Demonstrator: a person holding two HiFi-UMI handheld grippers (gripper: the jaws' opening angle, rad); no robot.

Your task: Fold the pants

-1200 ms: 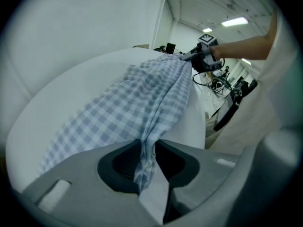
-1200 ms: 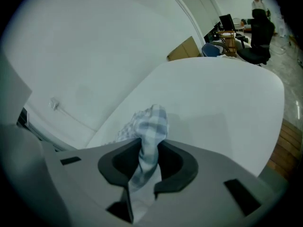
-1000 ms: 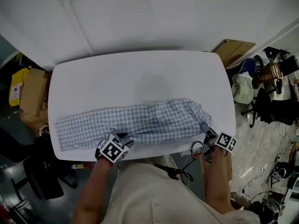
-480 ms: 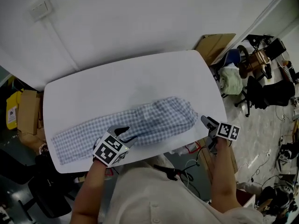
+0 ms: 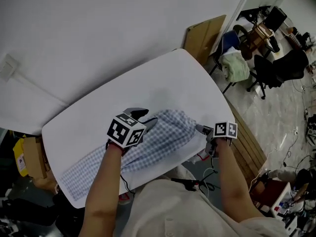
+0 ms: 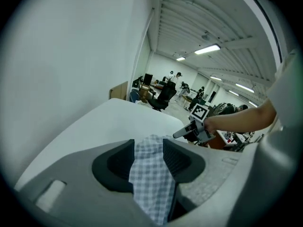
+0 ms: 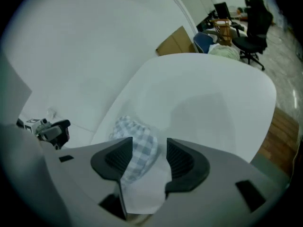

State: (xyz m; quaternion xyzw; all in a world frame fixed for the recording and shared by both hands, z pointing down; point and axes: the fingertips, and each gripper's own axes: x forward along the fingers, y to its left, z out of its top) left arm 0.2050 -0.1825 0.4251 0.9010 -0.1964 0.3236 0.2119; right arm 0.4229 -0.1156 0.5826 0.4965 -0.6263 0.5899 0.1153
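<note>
the white table (image 5: 123,95) ran slantwise in the head view, and the checked pants (image 5: 165,137) lay along its near side as a long band, from the 7 o'clock corner up toward the 3 o'clock edge. the left gripper (image 5: 143,117) hung over the middle of that band with its marker cube facing up. in the left gripper view the claw was closed on a fold of the pants: the blue-and-white cloth filled the gap from one pad to the other and hung down out of the claw toward 6 o'clock. from that fold the cloth sloped down to the table on both sides (the stretch toward 7 o'clock lay flat and partly behind the person's forearm).

the right gripper (image 5: 203,132) sat at the table's 4 o'clock edge, just beside the rounded waist end of the pants. its claw had just been opening and stood wide. in the right gripper view that end of the pants lay on the table beyond the gap, over toward the pad at 9 o'clock, with bare white tabletop beside the other pad. neither pad pressed on the cloth.

past the table at 1 o'clock a sheet of cardboard (image 5: 205,31) leaned against the wall. beside it, toward 2 o'clock, a pale green cloth (image 5: 236,65) lay over a chair, with a black office chair (image 5: 279,65) further out.
</note>
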